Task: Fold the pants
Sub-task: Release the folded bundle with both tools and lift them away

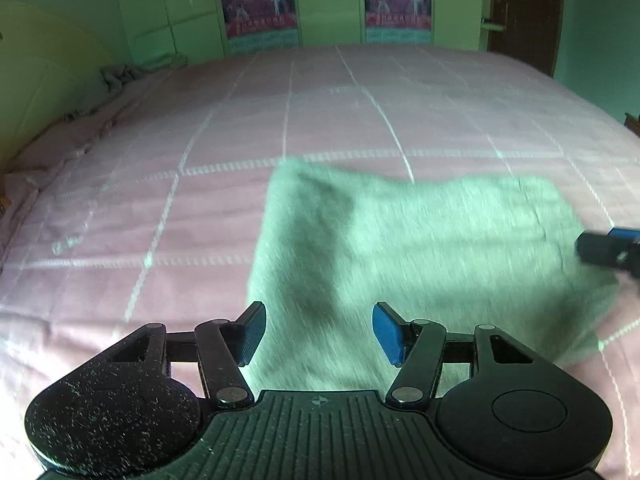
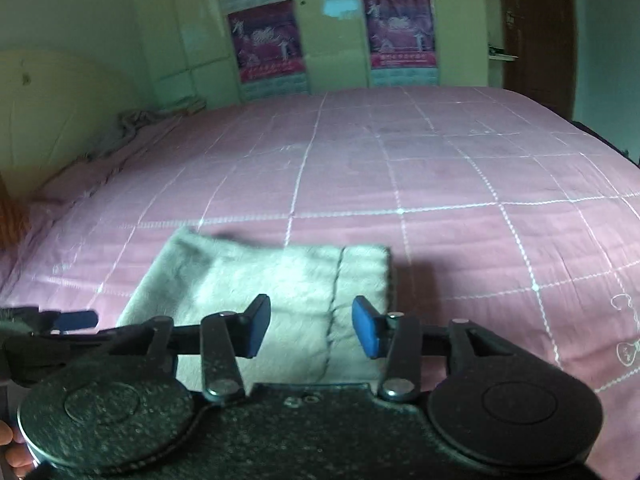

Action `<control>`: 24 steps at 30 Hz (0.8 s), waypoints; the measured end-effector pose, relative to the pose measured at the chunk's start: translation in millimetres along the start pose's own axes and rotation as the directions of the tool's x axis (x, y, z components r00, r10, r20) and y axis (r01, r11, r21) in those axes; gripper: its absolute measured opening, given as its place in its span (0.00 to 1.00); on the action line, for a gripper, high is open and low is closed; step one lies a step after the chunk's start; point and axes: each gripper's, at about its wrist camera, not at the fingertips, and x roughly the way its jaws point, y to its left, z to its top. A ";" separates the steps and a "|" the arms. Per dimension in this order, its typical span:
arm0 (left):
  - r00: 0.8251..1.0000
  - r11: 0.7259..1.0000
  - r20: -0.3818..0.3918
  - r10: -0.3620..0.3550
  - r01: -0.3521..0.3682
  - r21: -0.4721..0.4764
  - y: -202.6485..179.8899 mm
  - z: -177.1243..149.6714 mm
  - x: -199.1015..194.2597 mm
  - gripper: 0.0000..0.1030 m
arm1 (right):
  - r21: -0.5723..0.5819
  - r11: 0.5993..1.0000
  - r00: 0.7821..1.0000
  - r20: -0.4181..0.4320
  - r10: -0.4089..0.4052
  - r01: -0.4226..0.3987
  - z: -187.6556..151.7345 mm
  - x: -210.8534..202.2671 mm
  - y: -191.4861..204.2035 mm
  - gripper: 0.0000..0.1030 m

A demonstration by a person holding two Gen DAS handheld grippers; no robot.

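Pants (image 1: 420,248), one pair in pale grey-green fabric, lie folded into a compact rectangle on a pink bed cover (image 1: 160,200) with a white grid pattern. They sit just ahead of both hand-held grippers, and a dark seam runs down the fabric in the right wrist view.

Left hand-held gripper (image 1: 319,332) hovers over the near edge of the pants, its two blue-padded fingers spread apart with nothing pinched between them. Right hand-held gripper (image 2: 311,327) also has its two fingers apart, above the fabric and not gripping it. Each gripper's tip shows at the edge of the other's view.

Beyond the bed, past both grippers, stand pale green wardrobe doors (image 1: 332,8) carrying two purple posters (image 1: 258,0); their writing is too blurred to read. One dark brown door (image 1: 524,12) stands far right.
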 end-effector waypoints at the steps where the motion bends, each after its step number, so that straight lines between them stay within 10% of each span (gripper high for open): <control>1: 1.000 1.000 -0.024 0.002 -0.002 -0.003 -1.6 -5.7 4.9 0.58 | -0.014 1.000 1.000 -0.019 -0.010 0.010 -5.0 7.1 2.5 0.41; 7: 0.999 1.000 -0.045 0.003 -0.002 0.005 -9.8 -28.2 20.0 0.57 | -0.031 0.997 0.987 -0.144 -0.077 0.073 -43.1 39.8 -5.3 0.40; 24: 0.998 1.000 -0.058 -0.007 0.007 0.006 -10.0 -26.5 9.3 0.59 | -0.097 0.989 0.977 -0.167 -0.129 0.114 -53.3 41.5 7.1 0.45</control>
